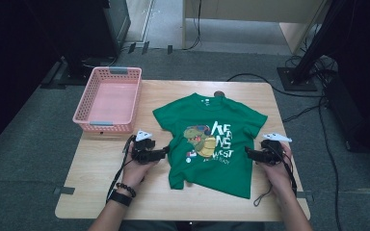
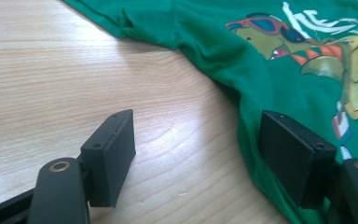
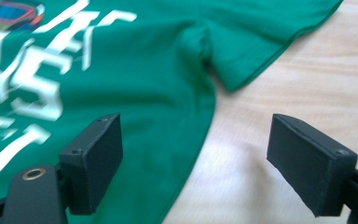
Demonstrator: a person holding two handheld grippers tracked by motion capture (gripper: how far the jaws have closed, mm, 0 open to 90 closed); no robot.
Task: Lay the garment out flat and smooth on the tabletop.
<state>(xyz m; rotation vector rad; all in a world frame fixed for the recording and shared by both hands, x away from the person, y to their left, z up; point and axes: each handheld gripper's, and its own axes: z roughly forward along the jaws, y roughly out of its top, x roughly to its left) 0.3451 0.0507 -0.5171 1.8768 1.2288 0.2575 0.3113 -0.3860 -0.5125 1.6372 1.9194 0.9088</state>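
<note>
Green shirt (image 1: 211,139) flat mid-desk (image 1: 101,192), hem toward near edge. Left gripper (image 1: 165,152) released at shirt's left edge; right gripper (image 1: 247,152) released at right edge. Pink basket (image 1: 108,100) empty, far-left corner.

Green tee (image 1: 212,139): white print, "WEST" legible; rest of lettering too blurred.

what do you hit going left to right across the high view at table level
pink basket → left gripper → green t-shirt → right gripper
</note>
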